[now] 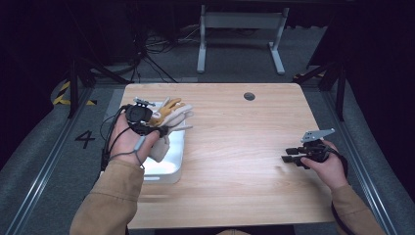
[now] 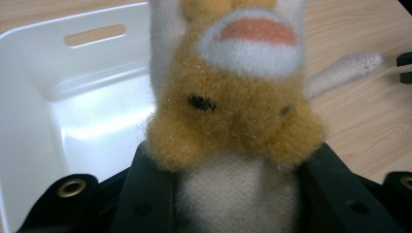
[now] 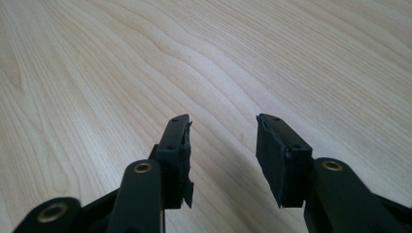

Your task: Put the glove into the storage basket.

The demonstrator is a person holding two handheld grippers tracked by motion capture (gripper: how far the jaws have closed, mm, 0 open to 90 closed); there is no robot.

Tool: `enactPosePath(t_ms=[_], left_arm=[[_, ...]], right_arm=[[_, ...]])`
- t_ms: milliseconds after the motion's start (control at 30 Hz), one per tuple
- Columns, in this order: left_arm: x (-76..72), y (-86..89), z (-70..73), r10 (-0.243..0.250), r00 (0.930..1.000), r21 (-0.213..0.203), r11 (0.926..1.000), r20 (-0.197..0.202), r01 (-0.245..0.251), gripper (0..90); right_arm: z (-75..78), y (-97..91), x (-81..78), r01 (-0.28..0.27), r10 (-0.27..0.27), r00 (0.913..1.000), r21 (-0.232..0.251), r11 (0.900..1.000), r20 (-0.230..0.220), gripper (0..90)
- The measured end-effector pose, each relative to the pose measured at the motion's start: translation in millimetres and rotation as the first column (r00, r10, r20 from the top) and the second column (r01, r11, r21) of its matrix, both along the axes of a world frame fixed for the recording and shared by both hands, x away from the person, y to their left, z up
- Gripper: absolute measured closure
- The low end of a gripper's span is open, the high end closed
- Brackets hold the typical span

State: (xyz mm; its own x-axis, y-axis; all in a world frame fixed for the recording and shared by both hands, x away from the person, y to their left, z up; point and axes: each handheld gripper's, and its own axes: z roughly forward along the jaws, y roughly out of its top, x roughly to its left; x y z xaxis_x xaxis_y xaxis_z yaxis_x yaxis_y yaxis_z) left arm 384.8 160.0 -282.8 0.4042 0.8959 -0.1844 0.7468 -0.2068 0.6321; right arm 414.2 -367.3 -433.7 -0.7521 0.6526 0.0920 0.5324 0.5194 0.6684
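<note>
Left gripper [image 1: 155, 128] grips plush toy [image 1: 171, 113] above white bin [image 1: 172, 161].
Right gripper [image 1: 289, 155] low over wooden table [image 1: 235, 147], jaws parted, well apart.

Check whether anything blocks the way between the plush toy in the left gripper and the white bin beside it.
Nothing visible does. The left gripper holds the plush toy right at the white bin, whose inside looks bare.
</note>
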Motion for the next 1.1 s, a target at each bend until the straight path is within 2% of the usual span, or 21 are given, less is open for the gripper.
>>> enactPosePath(t_ms=[200, 233, 333, 367, 700, 800, 1100], left_arm=[[5.4, 7.7, -6.5, 0.059, 0.9981, 0.002, 0.9983, -0.019, -0.059, 66.6], [8.9, 10.9, -9.3, 0.081, 0.9964, -0.003, 0.9967, -0.023, -0.082, 66.6], [12.8, 14.2, -12.4, 0.099, 0.9948, -0.01, 0.995, -0.024, -0.1, 66.6], [16.6, 16.9, -15.5, 0.12, 0.9923, -0.013, 0.9926, -0.029, -0.121, 66.6], [28.6, 22.2, -30.1, 0.174, 0.9835, -0.036, 0.9838, -0.049, -0.176, 66.5], [31.4, 23.6, -33.3, 0.19, 0.9801, -0.039, 0.9805, -0.057, -0.192, 66.4], [38.1, 27.0, -45.5, 0.258, 0.9629, -0.042, 0.9643, -0.08, -0.261, 66.4]], right_arm=[[0.6, 7.1, 6.1, -0.019, 0.019, 0.9998, -0.001, 0.9998, 0.002, 56.5], [0.3, 8.6, 7.7, -0.022, 0.022, 0.9998, -0.001, 0.9998, 0.002, 56.4], [-0.1, 9.3, 8.7, -0.025, 0.025, 0.9997, -0.001, 0.9997, 0.0, 56.3], [-0.7, 9.3, 9.1, -0.024, 0.024, 0.9997, -0.001, 0.9997, -0.002, 56.2], [-3.2, 5.9, 8.8, -0.013, 0.013, 0.9999, -0.002, 0.9999, -0.008, 56.0], [-3.8, 5.5, 8.9, -0.012, 0.012, 0.9999, -0.003, 0.9999, -0.009, 55.9], [-6.8, 3.2, 8.4, -0.005, 0.005, 0.9998, -0.004, 1.0, -0.019, 55.5]])
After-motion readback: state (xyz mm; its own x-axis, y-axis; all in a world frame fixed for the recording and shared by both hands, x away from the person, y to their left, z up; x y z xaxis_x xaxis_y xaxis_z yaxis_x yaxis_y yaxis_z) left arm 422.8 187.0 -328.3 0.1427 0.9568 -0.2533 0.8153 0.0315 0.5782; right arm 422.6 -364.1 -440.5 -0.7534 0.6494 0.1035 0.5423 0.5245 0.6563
